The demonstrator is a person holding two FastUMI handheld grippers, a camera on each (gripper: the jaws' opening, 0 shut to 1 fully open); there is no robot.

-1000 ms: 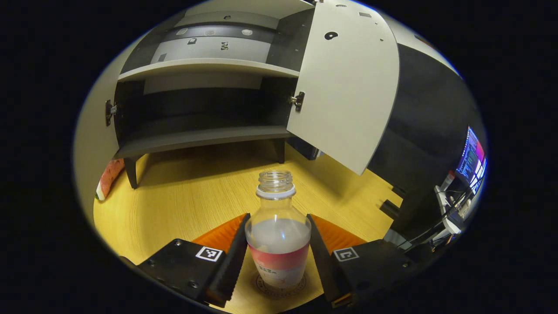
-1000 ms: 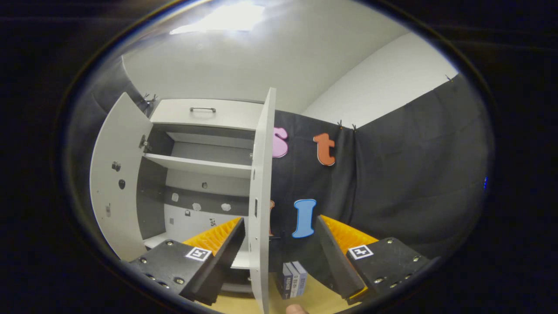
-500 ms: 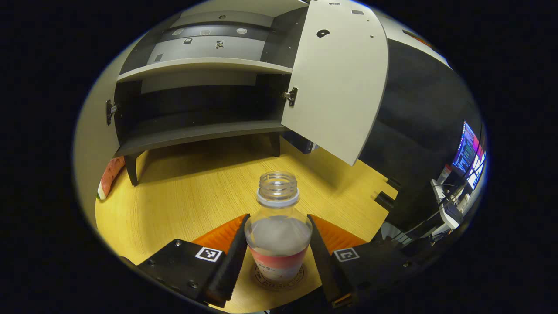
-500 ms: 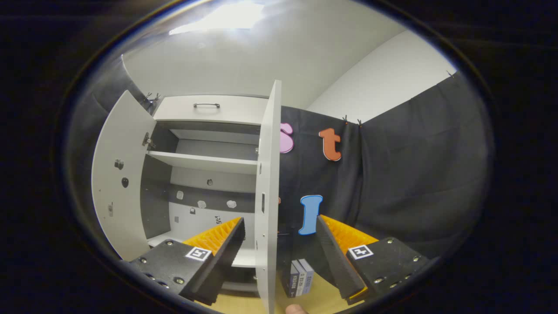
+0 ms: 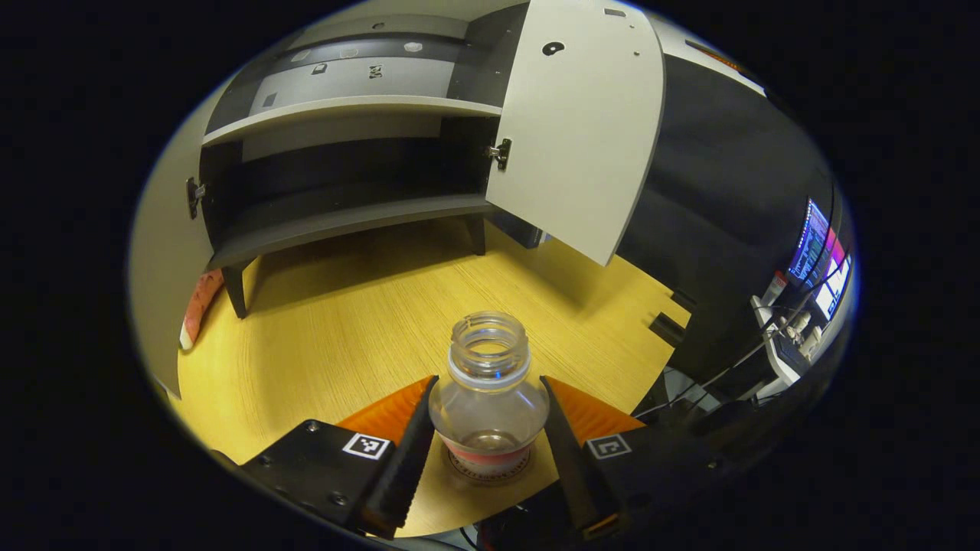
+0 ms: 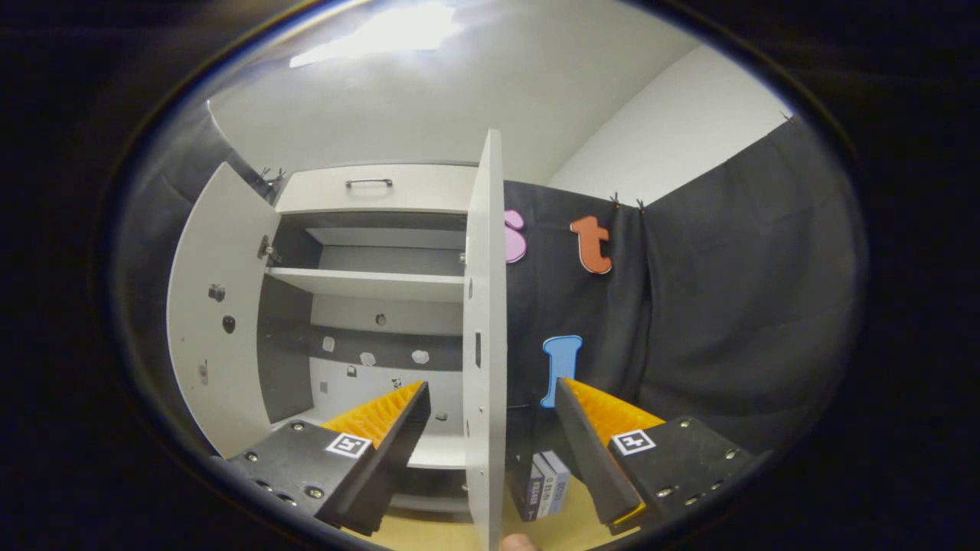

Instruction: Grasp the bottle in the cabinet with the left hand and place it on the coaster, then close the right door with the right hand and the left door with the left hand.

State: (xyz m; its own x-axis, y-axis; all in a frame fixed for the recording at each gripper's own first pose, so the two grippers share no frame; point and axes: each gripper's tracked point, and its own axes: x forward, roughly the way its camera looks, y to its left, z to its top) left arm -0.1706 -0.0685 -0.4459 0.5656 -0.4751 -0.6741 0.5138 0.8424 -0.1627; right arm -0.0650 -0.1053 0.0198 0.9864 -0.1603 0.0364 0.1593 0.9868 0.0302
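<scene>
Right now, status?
Left gripper open around clear uncapped bottle, standing on round coaster. Right gripper open, straddling white right door's edge.

Sharp, dim frames — ceiling light [image 6: 383, 34] glares overhead (edges bend strongly).

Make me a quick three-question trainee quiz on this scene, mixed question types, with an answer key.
1. True or false: the clear uncapped plastic bottle stands upright on the round coaster.
2. The right gripper faces which part of the open right cabinet door? A) its edge B) its hinge C) its handle
3. Fill in: the bottle stands between the fingers of the ____ gripper.

Key: 1 true; 2 A; 3 left. The pictures do not settle whether the left gripper's fingers press the bottle.
</scene>
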